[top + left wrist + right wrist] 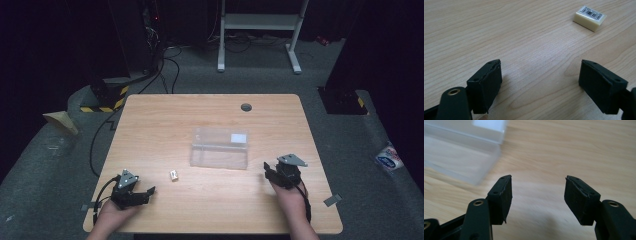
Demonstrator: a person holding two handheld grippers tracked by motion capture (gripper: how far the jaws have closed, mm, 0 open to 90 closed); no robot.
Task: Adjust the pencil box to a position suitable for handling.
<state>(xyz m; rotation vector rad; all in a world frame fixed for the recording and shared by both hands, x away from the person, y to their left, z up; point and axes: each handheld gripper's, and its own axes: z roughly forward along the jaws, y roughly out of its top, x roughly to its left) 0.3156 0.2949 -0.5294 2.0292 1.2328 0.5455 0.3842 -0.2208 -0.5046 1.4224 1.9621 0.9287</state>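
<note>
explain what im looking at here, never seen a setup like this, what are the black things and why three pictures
A person sits at a light wooden table and holds a hand-held black two-jaw tool in each hand; there is no robot arm. The high view looks down from above: the left tool is at the lower left, the right tool at the lower right.

The other two pictures come from small cameras riding on the tools, looking out along their jaws. In the left gripper view the left tool stands open, holding nothing, with a small cream rectangular eraser with a barcode label lying ahead of it. In the right gripper view the right tool is open too, also holding nothing, near a clear rectangular plastic box.

The eraser and box lie apart on the table.
</note>
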